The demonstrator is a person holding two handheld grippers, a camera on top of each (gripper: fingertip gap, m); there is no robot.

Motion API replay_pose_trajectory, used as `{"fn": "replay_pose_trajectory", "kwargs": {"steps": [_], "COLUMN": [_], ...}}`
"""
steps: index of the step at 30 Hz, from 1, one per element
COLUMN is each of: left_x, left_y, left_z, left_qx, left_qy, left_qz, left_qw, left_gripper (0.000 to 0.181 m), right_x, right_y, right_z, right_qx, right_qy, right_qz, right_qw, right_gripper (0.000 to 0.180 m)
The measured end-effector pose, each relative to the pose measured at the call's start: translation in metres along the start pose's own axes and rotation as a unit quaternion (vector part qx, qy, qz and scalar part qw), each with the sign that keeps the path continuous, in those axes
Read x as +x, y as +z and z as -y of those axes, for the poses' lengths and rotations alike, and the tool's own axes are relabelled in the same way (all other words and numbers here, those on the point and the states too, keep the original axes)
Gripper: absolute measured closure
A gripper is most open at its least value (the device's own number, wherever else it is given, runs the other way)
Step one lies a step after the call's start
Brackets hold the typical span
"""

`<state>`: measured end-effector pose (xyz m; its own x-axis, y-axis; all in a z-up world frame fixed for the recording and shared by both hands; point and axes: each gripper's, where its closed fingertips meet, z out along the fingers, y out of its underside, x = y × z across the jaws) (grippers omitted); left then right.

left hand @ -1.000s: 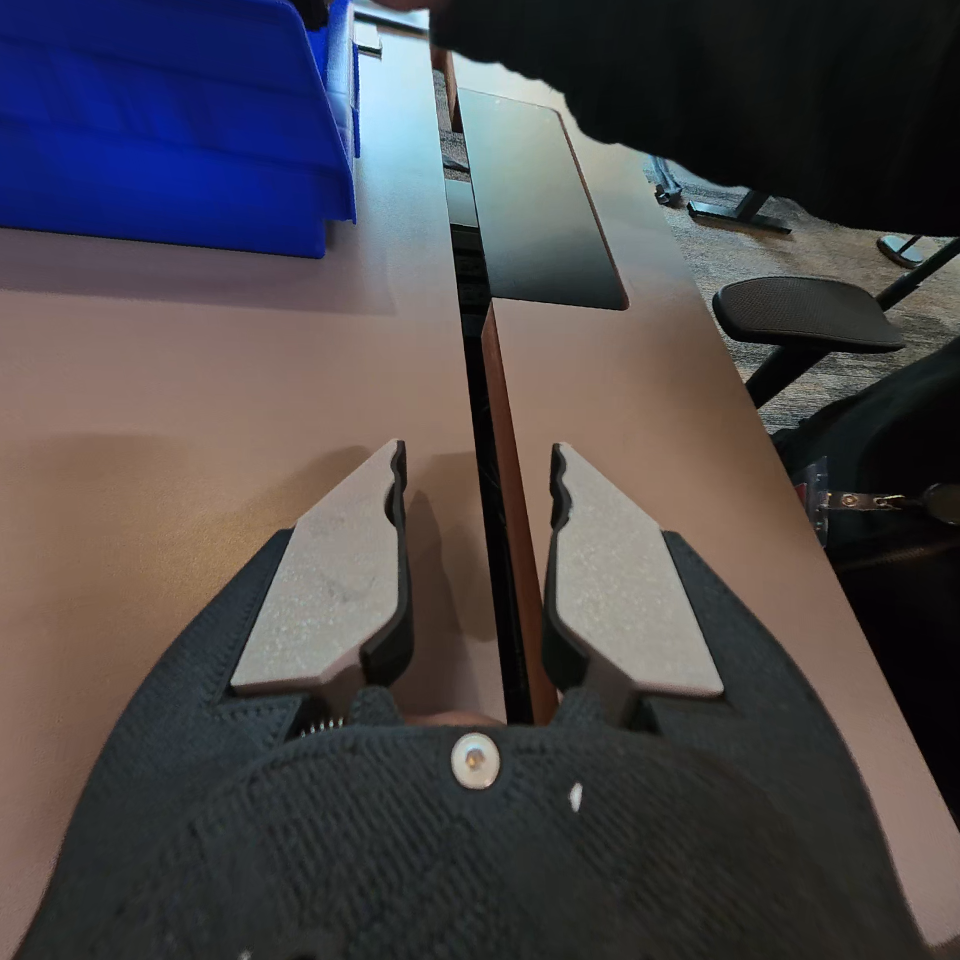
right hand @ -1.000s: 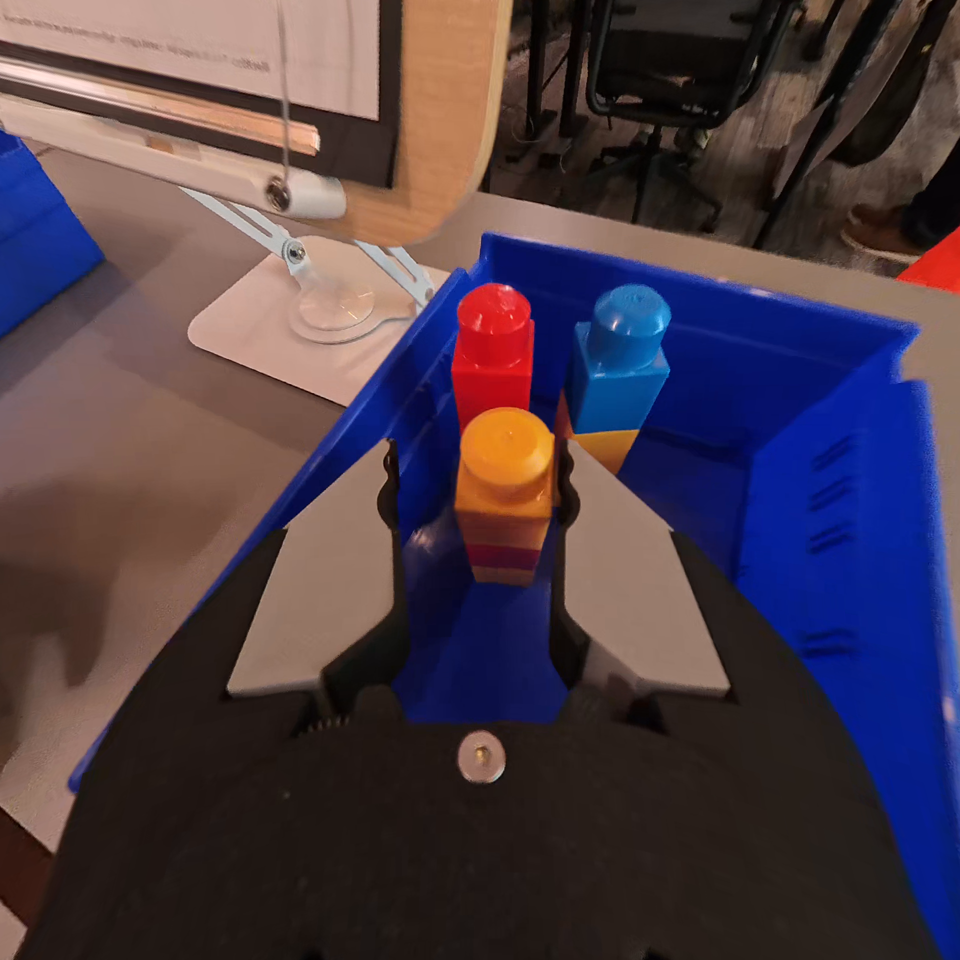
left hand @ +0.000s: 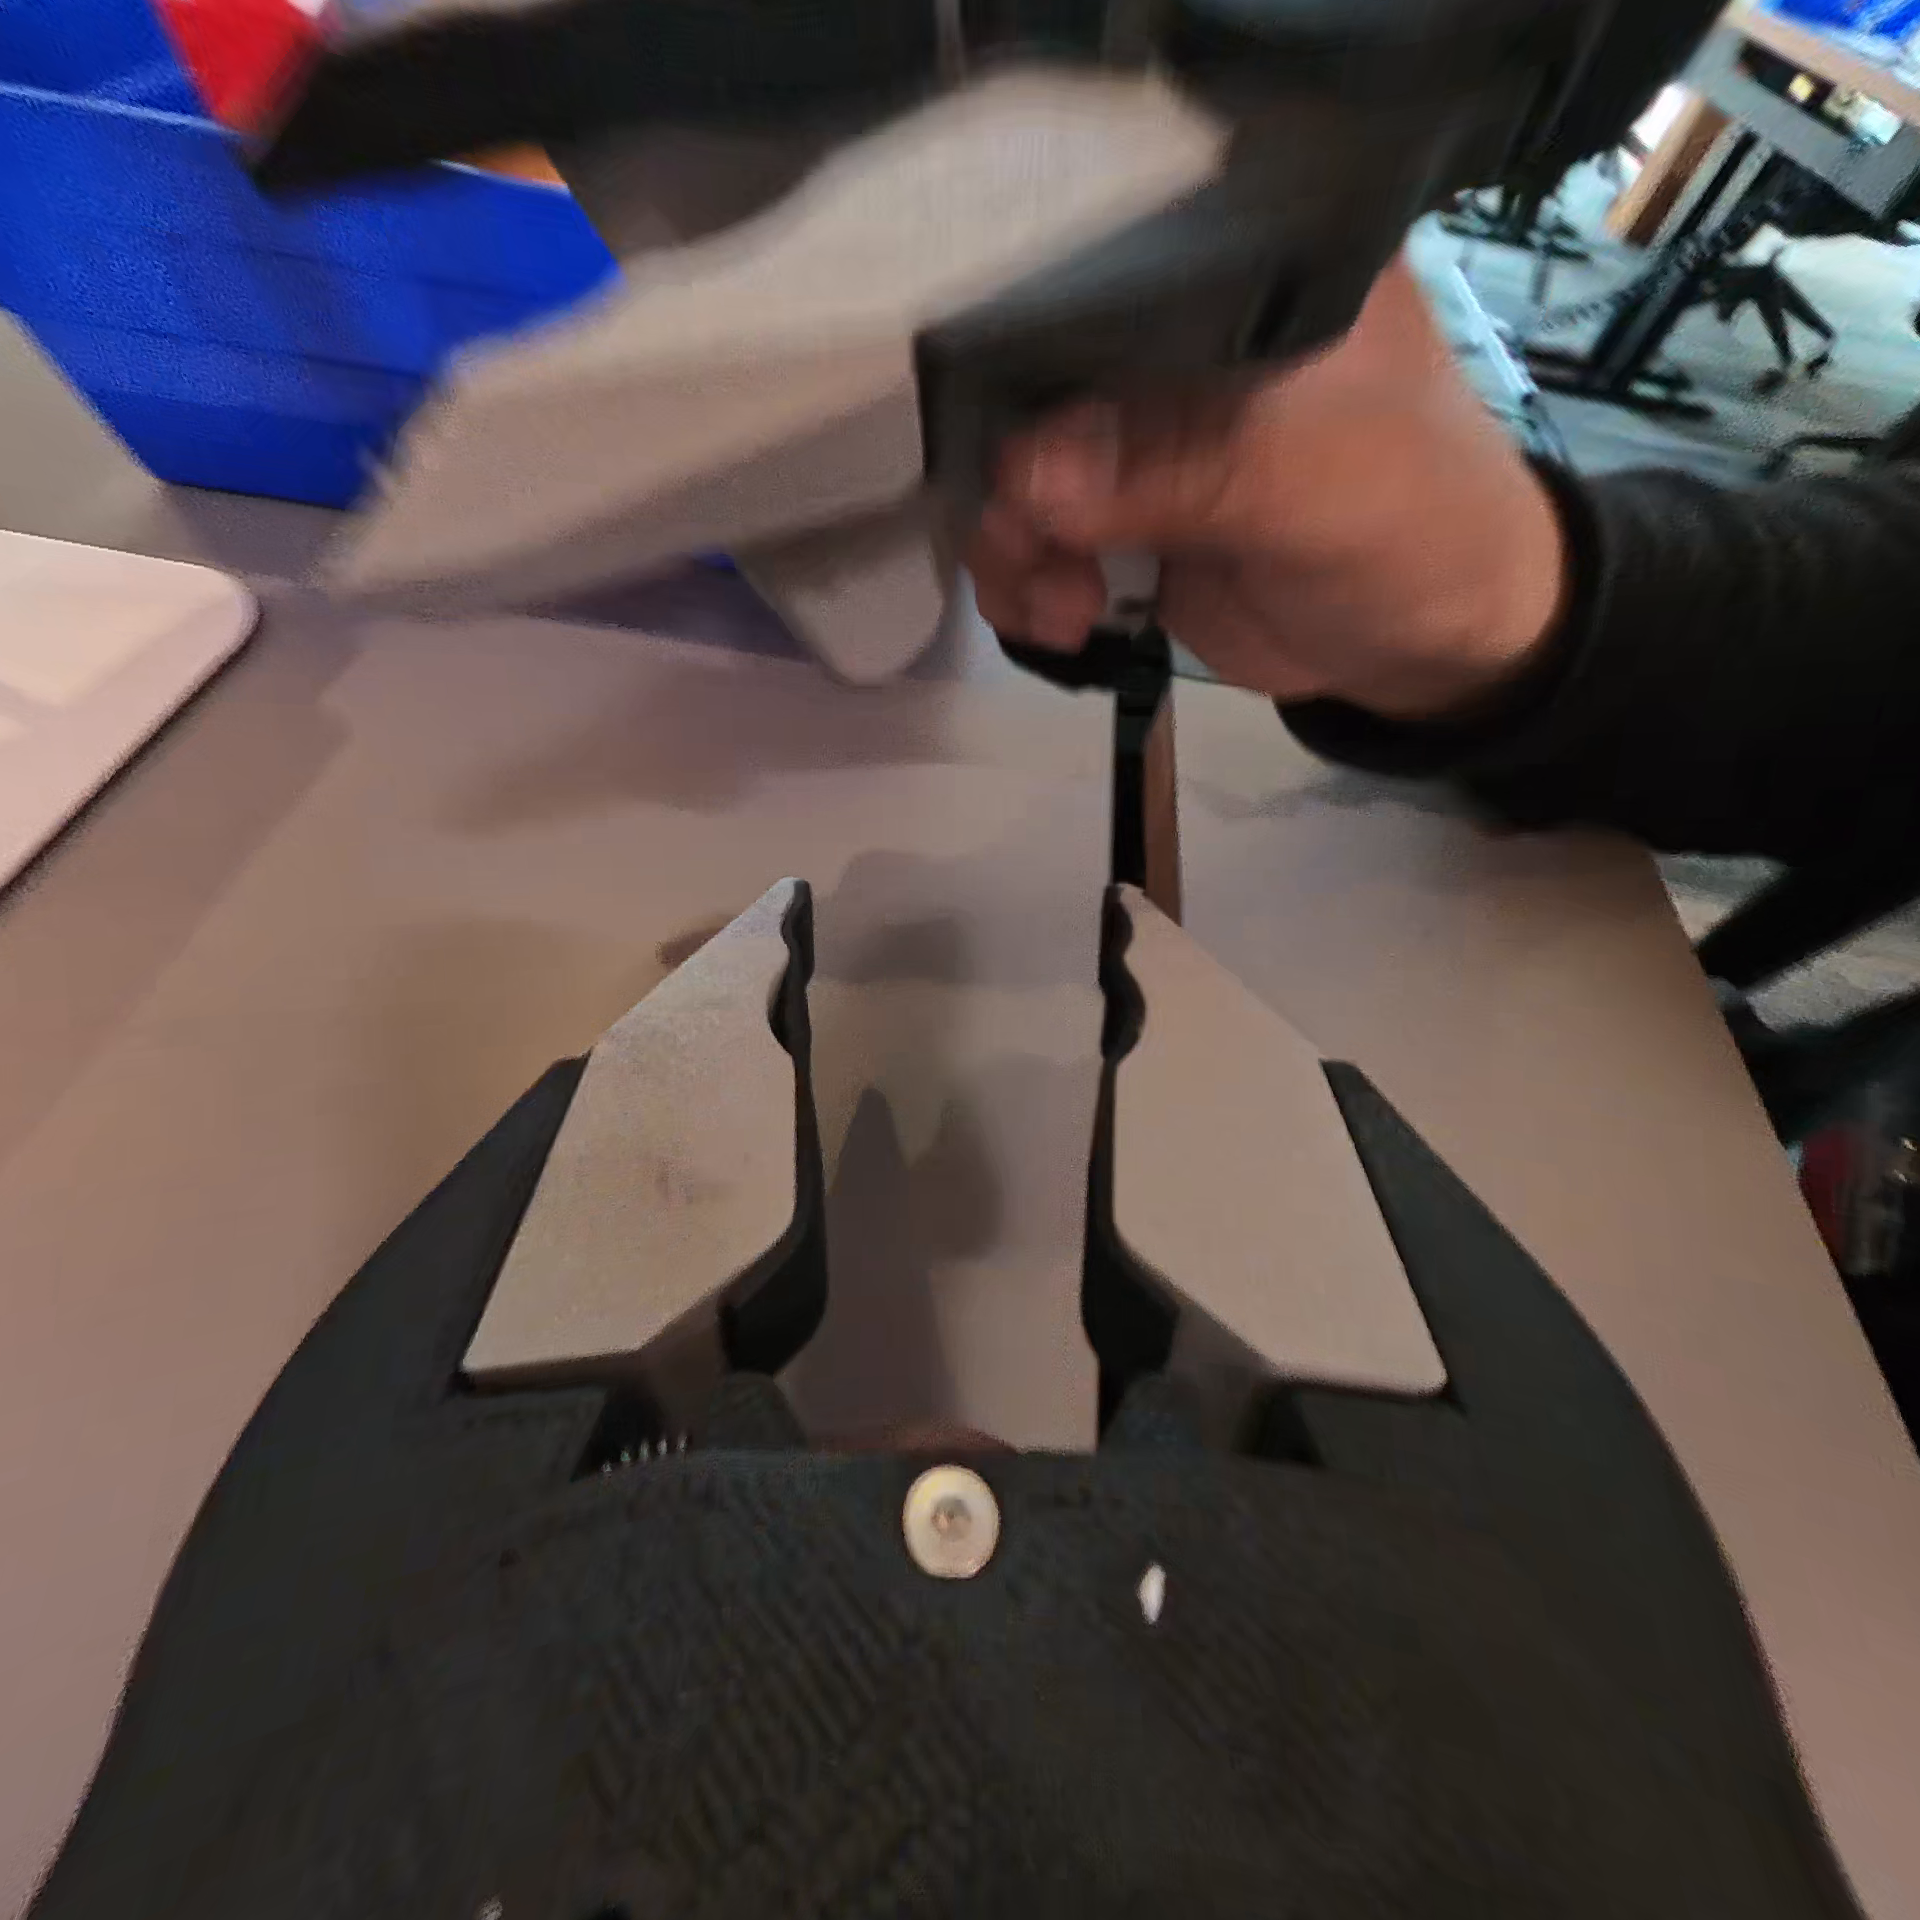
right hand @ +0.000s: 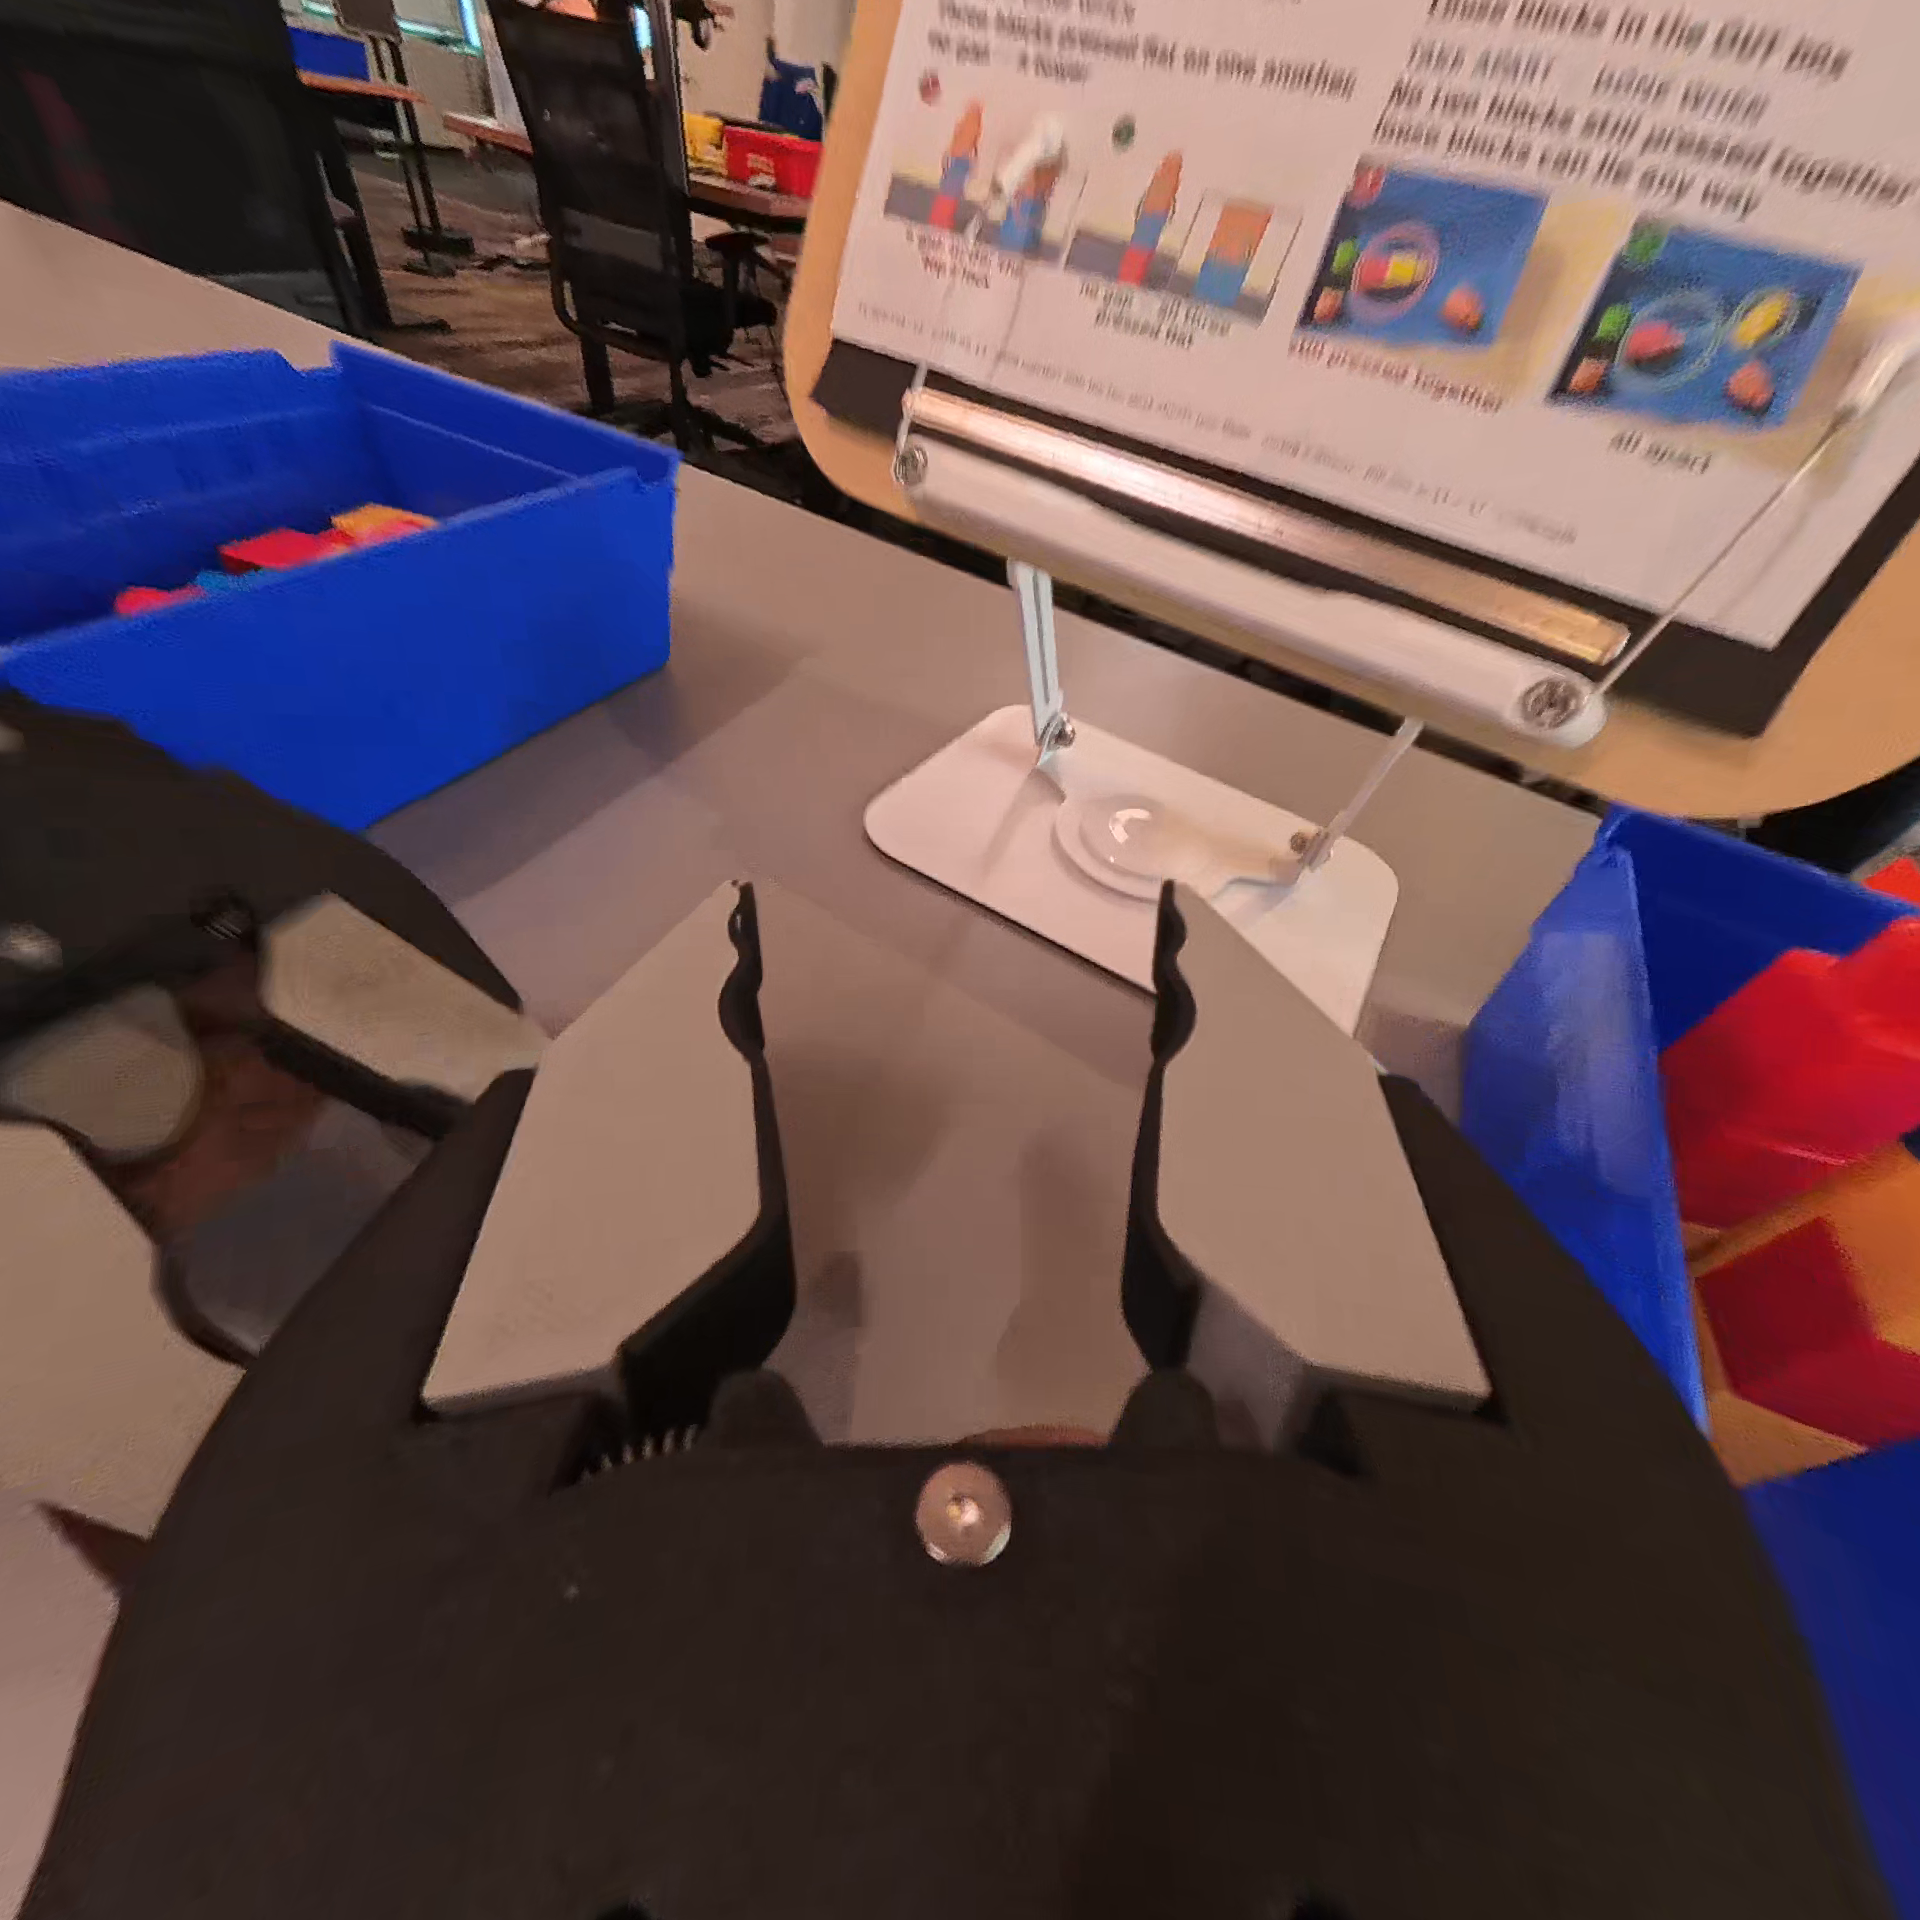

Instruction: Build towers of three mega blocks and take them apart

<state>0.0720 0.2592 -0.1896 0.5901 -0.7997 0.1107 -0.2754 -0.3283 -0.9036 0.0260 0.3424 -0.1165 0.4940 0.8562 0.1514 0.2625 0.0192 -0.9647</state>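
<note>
The right hand-held gripper (right hand: 956,925) has pulled out of the right-hand bin (right hand: 1558,1091), off the orange-topped tower, and hangs empty over the table (right hand: 831,675), crossing the left view, which has swung.

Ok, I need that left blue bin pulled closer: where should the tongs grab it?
Probably the near wall of the left blue bin, at its top rim, from above: the top is open, the wall is thin and upright, and the whole bin looks too wide to span.
</note>
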Motion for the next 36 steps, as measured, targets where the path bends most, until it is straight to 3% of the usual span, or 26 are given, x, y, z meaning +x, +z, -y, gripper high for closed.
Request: {"fn": "replay_pose_trajectory", "kwargs": {"steps": [7, 12, 18, 23, 26, 36], "left_x": [-0.039, -0.017, -0.019, -0.055, -0.072, -0.092], "left_y": [-0.017, -0.039, -0.142, -0.266, -0.312, -0.346], "left_z": [0.008, 0.011, 0.017, -0.002, -0.036, -0.152], "left_qx": [0.011, 0.038, 0.023, -0.029, -0.093, -0.319], "left_qy": [-0.033, -0.059, -0.087, -0.178, -0.233, -0.325], "left_qz": [0.119, 0.147, 0.292, 0.445, 0.496, 0.53], "left_qw": [0.992, 0.987, 0.952, 0.877, 0.831, 0.716], "left_gripper": [0.128, 0.128, 0.128, 0.13, 0.13, 0.127], "right_x": [0.003, -0.005, -0.018, -0.026, -0.029, -0.024], "right_y": [0.01, 0.008, 0.008, 0.008, 0.009, 0.009], "right_z": [-0.039, -0.039, -0.037, -0.035, -0.038, -0.039], "right_qx": [-0.044, -0.035, -0.028, -0.026, -0.031, -0.031], "right_qy": [-0.012, 0.01, -0.004, 0.002, -0.004, 0.015], "right_qz": [-0.001, 0.026, 0.045, 0.061, 0.064, 0.064], "right_qw": [0.999, 0.999, 0.999, 0.998, 0.997, 0.997], "right_gripper": [0.105, 0.103, 0.103, 0.103, 0.103, 0.103]}}
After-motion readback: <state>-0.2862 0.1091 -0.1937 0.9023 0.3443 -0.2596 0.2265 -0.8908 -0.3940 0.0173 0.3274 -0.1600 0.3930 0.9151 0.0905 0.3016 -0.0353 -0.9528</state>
